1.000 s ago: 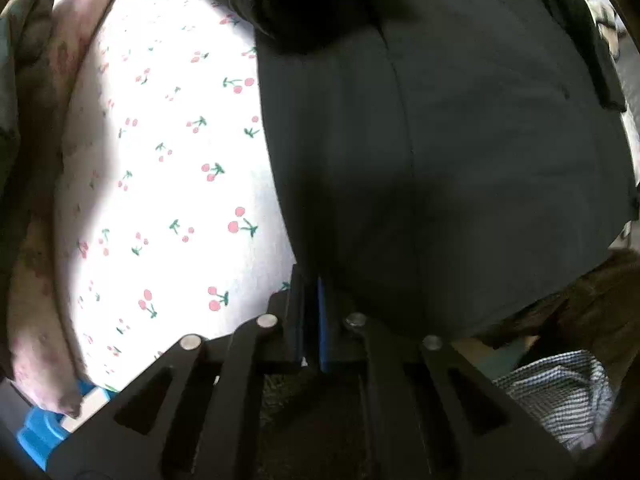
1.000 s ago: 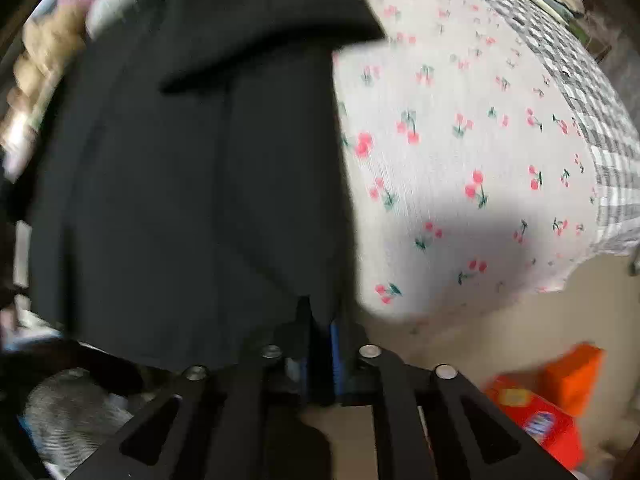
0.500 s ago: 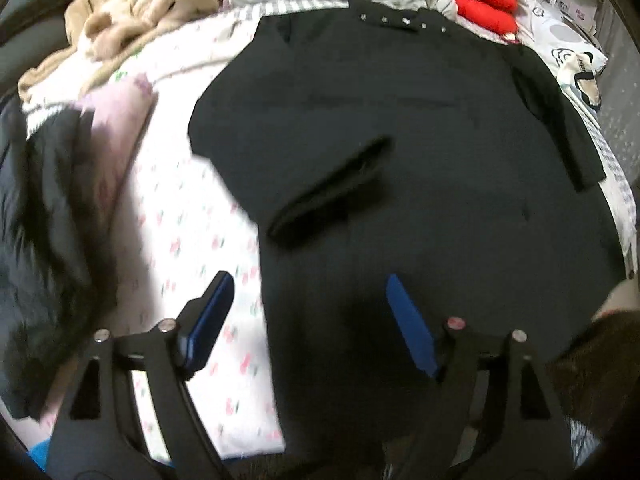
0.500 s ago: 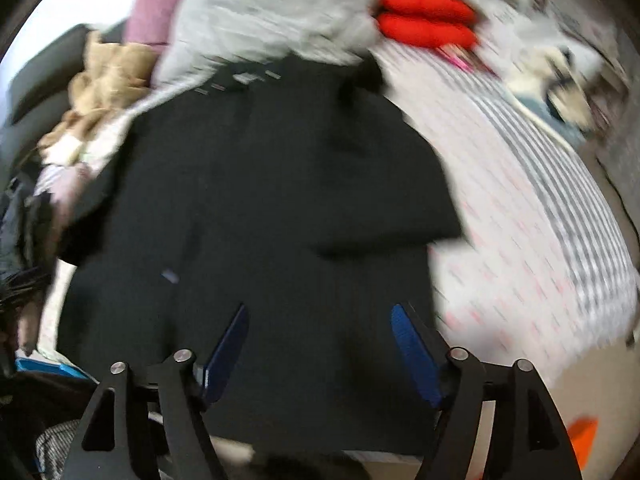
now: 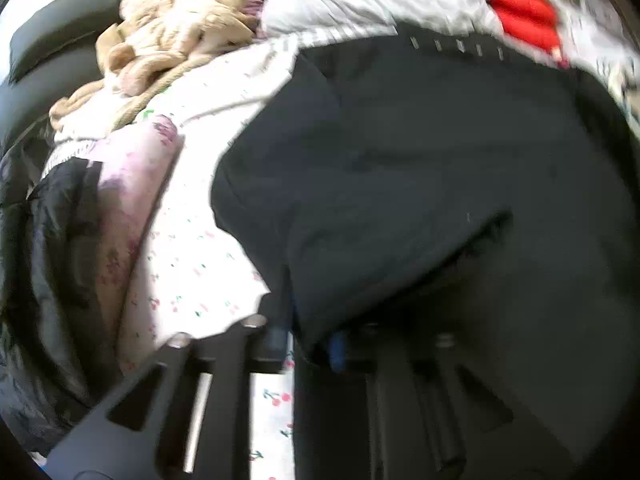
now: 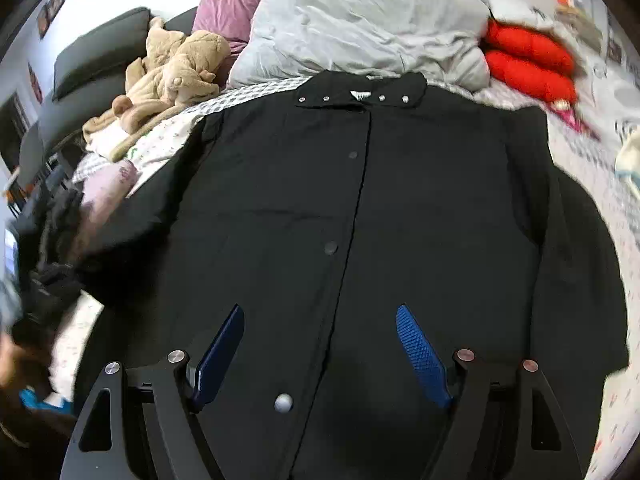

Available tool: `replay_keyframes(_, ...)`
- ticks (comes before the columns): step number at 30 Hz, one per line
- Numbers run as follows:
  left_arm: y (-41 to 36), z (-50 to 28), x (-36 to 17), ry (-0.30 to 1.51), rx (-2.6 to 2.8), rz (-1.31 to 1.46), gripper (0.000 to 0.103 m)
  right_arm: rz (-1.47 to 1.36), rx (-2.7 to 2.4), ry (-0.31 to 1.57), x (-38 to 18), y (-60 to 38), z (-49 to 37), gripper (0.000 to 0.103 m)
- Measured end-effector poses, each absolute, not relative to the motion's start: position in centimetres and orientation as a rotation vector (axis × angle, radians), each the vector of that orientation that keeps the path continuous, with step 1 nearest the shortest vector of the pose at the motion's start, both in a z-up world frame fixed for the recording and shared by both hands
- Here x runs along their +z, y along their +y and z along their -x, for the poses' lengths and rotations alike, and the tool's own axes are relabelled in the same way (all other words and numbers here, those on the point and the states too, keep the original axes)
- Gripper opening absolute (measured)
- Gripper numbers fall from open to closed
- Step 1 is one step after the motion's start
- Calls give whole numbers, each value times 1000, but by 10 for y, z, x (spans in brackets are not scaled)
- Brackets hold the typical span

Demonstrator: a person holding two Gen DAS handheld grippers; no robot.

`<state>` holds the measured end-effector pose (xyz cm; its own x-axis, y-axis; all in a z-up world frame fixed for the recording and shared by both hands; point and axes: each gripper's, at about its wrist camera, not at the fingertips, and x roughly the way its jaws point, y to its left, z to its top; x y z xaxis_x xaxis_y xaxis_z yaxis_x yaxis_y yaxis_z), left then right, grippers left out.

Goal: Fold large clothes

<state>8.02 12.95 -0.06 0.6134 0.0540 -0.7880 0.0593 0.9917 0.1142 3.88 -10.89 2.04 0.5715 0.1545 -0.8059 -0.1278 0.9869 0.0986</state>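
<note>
Coat: your black coat (image 6: 360, 216) lies flat, front up, across the bed (image 6: 624, 216), collar (image 6: 360, 94) toward the pillows.
Left gripper (image 5: 308, 344): your jaws are pinched nearly together on the coat's left sleeve edge (image 5: 304, 280); motion blur hides the exact contact.
Right gripper (image 6: 320, 356): your jaws stand wide apart above the lower front, holding nothing.
Head end: a grey pillow (image 6: 360, 28), a purple pillow (image 6: 236, 4) and red cushions (image 6: 528, 64) sit just beyond the collar.
Left side: a tan plush toy (image 6: 176, 68), a pink folded cloth (image 5: 132, 196) and dark clothing (image 5: 52, 248) crowd the sleeve.
Open room: you have bare cherry-print sheet (image 5: 192, 264) between sleeve and pink cloth, and more along the right edge.
</note>
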Motion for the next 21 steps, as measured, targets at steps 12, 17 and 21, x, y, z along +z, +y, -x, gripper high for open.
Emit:
replay_keyframes(12, 253, -127, 146, 679, 168, 82, 10, -77, 157, 920, 23, -112, -66, 80)
replay_keyframes(17, 305, -161, 153, 662, 314, 99, 10, -82, 144, 914, 20, -116, -67, 80)
replay_keyframes(21, 344, -191, 131, 715, 443, 120, 11, -76, 125, 899, 20, -118, -68, 80)
